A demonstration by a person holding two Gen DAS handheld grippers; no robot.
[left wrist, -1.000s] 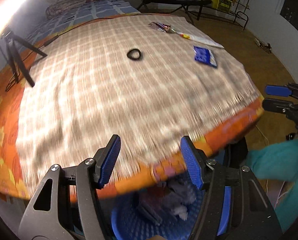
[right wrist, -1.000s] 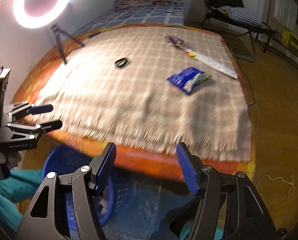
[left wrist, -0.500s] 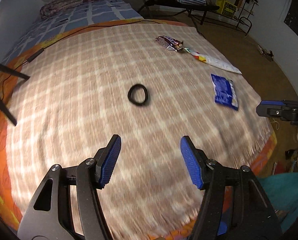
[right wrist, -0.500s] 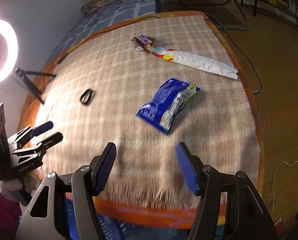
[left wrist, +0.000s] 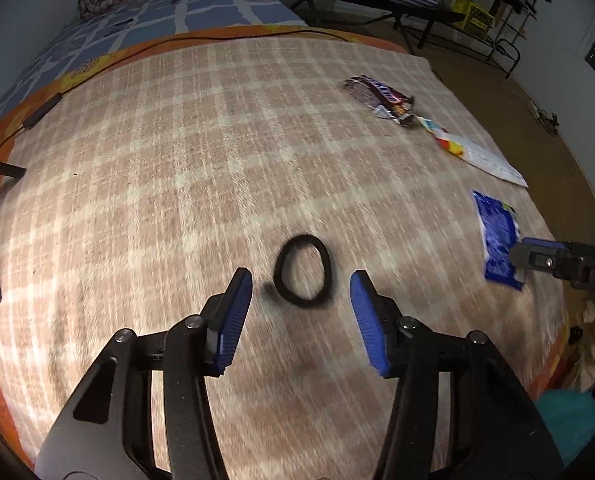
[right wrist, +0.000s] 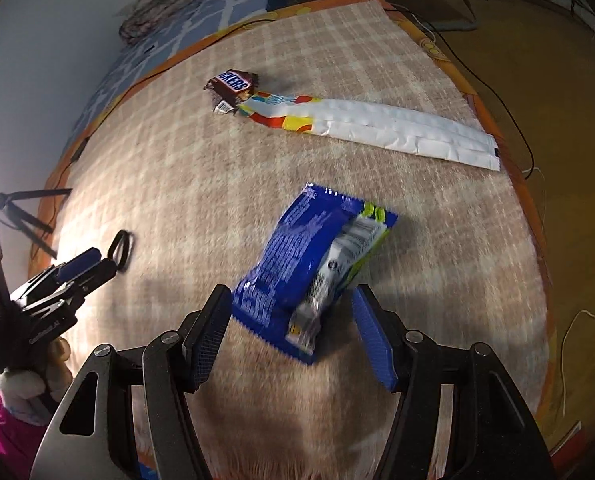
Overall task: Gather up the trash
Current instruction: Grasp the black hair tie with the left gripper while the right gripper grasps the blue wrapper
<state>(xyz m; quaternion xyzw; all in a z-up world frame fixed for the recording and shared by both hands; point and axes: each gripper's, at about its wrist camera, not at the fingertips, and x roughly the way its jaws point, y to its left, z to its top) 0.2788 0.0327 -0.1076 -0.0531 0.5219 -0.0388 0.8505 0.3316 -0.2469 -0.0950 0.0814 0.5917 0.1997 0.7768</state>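
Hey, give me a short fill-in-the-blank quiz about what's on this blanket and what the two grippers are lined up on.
1. The left gripper is open, with the black ____ lying just ahead of it.
2. The right gripper is open around the near end of the ____ snack wrapper.
3. The brown candy wrapper reads ____.
4. The long wrapper beside it is mostly ____.

Answers: hair tie; blue; Snickers; white

blue wrapper (right wrist: pixel 313 276) motion-blurred, print unreadable; its near end hidden behind right gripper (left wrist: pixel 537 258).
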